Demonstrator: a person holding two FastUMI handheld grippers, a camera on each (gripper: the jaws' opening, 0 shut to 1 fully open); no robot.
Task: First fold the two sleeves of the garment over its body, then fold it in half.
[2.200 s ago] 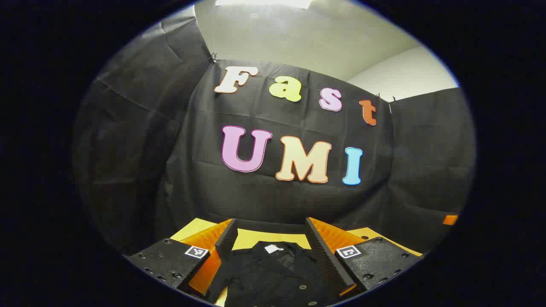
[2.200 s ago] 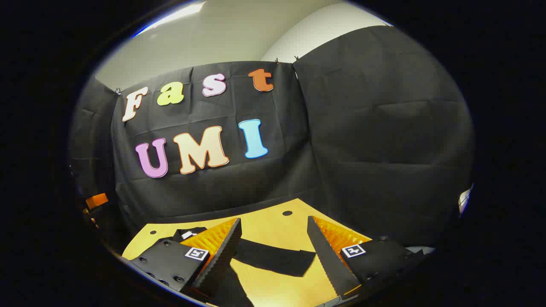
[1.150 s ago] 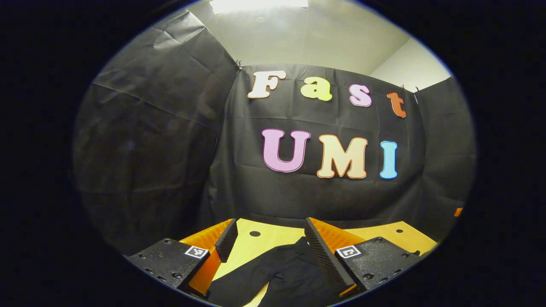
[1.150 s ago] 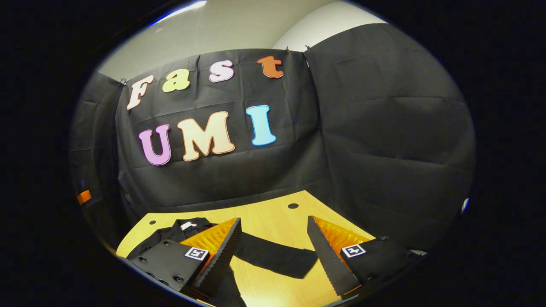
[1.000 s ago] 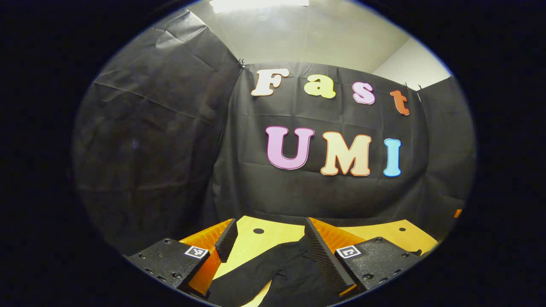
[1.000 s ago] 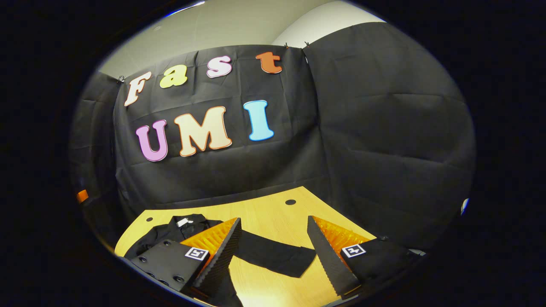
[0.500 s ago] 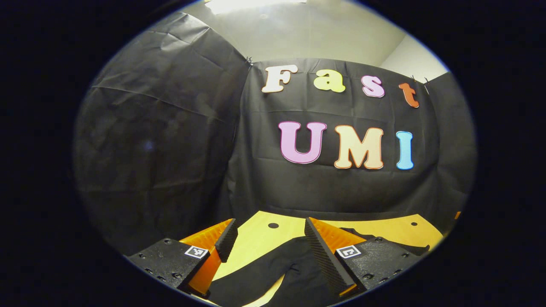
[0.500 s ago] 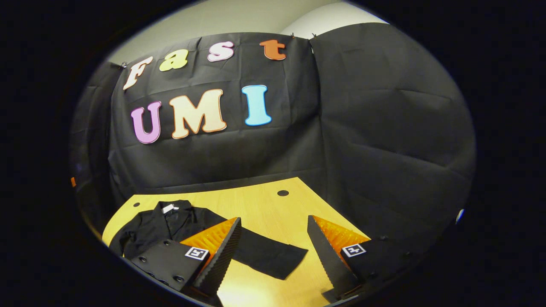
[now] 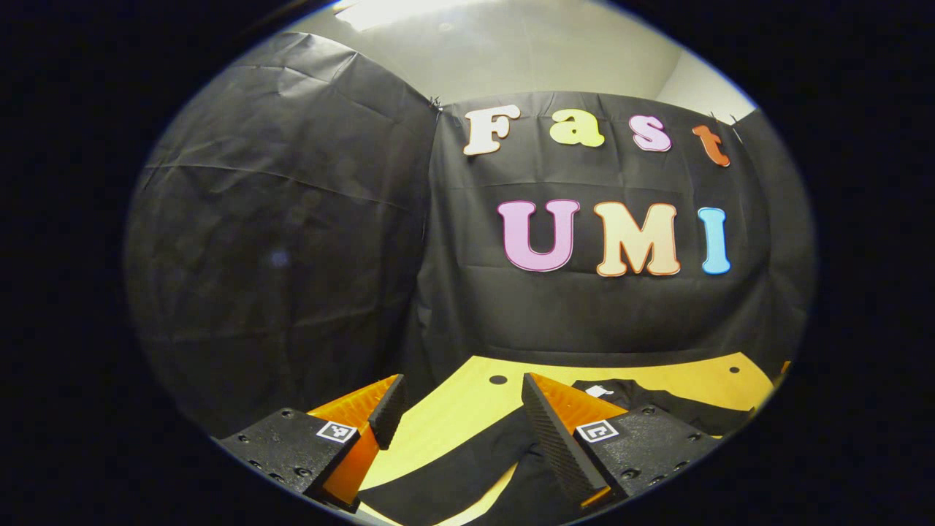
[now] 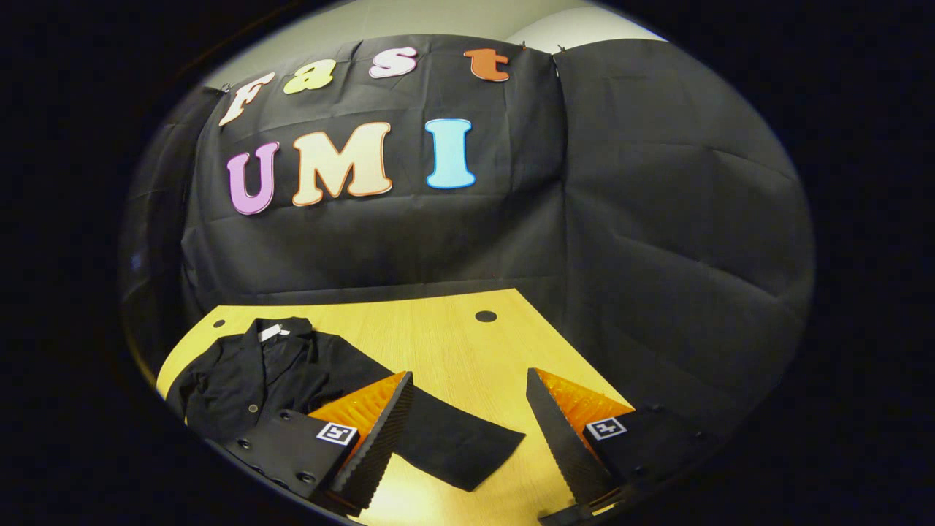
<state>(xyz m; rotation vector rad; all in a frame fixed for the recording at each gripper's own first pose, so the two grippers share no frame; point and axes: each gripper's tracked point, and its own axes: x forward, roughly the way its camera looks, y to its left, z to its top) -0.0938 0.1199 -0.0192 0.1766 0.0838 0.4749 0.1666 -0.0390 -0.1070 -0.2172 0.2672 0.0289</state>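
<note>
sleeve-folding not yet begun — both sleeves lie spread on the table [image 10: 438, 343]. right gripper [image 10: 467, 431] and left gripper [image 9: 456, 424] gape wide, empty; next, pinch the right sleeve [image 10: 453, 442] cuff at lower centre.

The left gripper view looks forward and slightly down from low over the near left part of the wooden table [image 9: 453, 409], facing the booth's back wall. The right gripper view sits higher over the near right, tilted further down. Both share the table top and the black garment [image 10: 270, 372] [image 9: 657, 405].
</note>
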